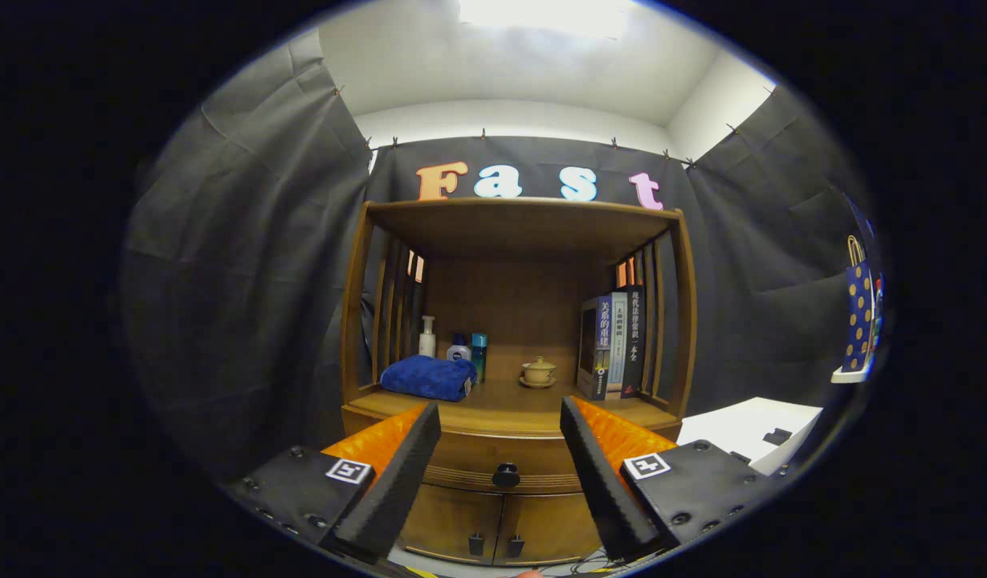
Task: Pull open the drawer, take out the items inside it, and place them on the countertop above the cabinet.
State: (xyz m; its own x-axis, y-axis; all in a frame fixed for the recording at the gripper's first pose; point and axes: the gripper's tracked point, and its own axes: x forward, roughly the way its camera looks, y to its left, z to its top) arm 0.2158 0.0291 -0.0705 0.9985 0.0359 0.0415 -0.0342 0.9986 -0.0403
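Observation:
A wooden cabinet [512, 241] with an open shelf stands straight ahead of me. Its drawer [501, 457] is closed, with a dark round knob [506, 475] at its middle. My gripper [501, 417] is open and holds nothing. The knob sits between the two fingers and a short way beyond them. The countertop [501, 405] above the drawer carries a folded blue towel [429, 377], three small bottles [458, 347], a lidded teacup on a saucer [538, 372] and several upright books [613, 343]. What lies inside the drawer is hidden.
Two lower cabinet doors [501, 526] with small dark handles sit under the drawer. A white box [750, 437] stands to the right of the cabinet, and a dotted blue gift bag [860, 321] rests on a small shelf further right. Black cloth walls surround the cabinet.

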